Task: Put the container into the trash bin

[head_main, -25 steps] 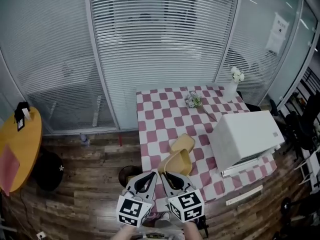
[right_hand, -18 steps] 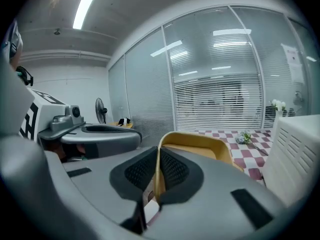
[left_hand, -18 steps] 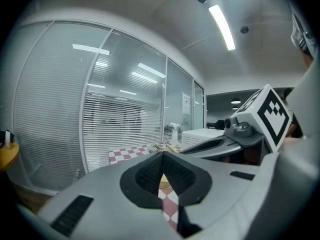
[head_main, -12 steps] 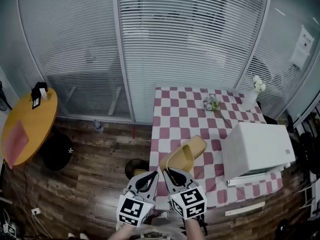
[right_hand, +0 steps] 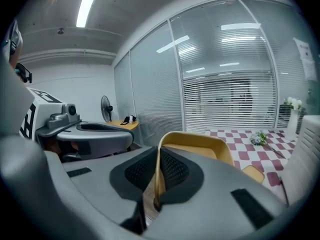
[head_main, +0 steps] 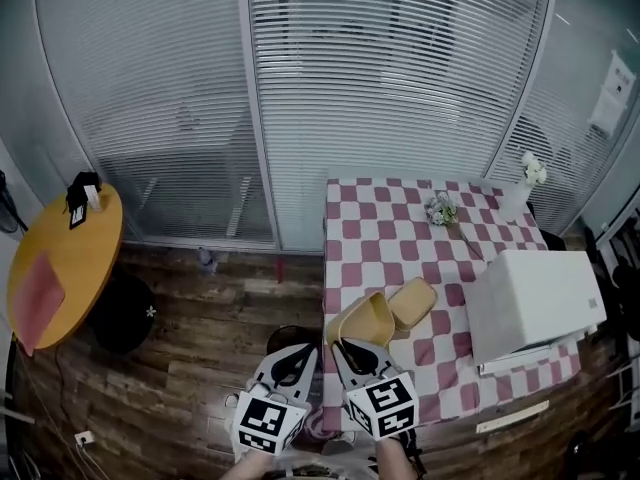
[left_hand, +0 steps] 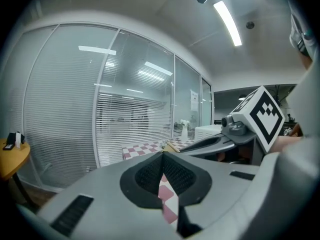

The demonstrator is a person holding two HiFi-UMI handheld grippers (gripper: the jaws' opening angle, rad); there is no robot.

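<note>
A yellow clamshell container [head_main: 368, 318], with its lid [head_main: 412, 301] hanging open to the right, is held over the left front corner of the checkered table [head_main: 390, 230]. My right gripper [head_main: 352, 347] is shut on its near rim. In the right gripper view the rim stands between the pads [right_hand: 172, 170] of the right gripper [right_hand: 158, 160], with the yellow container [right_hand: 200, 145] beyond. My left gripper [head_main: 296, 360] is beside it on the left, shut and empty. In the left gripper view the left gripper [left_hand: 162, 157] holds nothing. A dark round trash bin [head_main: 284, 336] shows on the floor beside the table, partly hidden by the grippers.
A white box-shaped appliance [head_main: 530, 303] stands on the table's right side, with a small bouquet [head_main: 440, 209] and a white vase [head_main: 531, 174] at the back. A yellow round table [head_main: 62, 268] and a black stool [head_main: 125, 313] stand at the left. Glass walls with blinds close off the back.
Both grippers have moved left together, carrying the container from over the table's front middle to its left front corner. The bin has come closer under the grippers.
</note>
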